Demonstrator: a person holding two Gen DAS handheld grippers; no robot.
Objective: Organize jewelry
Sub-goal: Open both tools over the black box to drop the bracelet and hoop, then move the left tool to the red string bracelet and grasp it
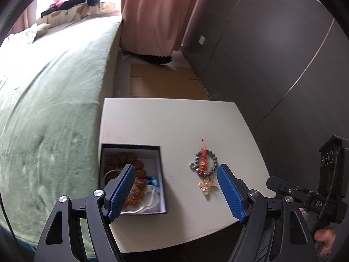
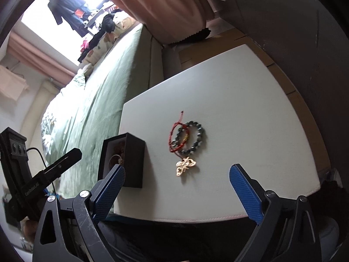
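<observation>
A dark bead bracelet (image 1: 212, 162) (image 2: 197, 138) lies on the white table (image 1: 174, 126) (image 2: 240, 100), with a red cord bracelet (image 1: 204, 157) (image 2: 177, 135) across it and a gold butterfly brooch (image 1: 207, 186) (image 2: 185, 166) beside it. An open black jewelry box (image 1: 162, 174) (image 2: 134, 163) at the table's left edge holds brown bead strings (image 1: 139, 174), a thin bangle and a blue piece. My left gripper (image 1: 175, 188) is open and empty over the table between box and bracelets. My right gripper (image 2: 176, 187) is open and empty, just short of the brooch.
A bed with a green blanket (image 1: 50, 100) (image 2: 100, 100) borders the table on the left. A grey wall panel (image 1: 272, 54) stands on the right. Pink curtains (image 1: 157, 13) hang behind. The right gripper's body (image 1: 327, 187) shows at the left wrist view's right edge.
</observation>
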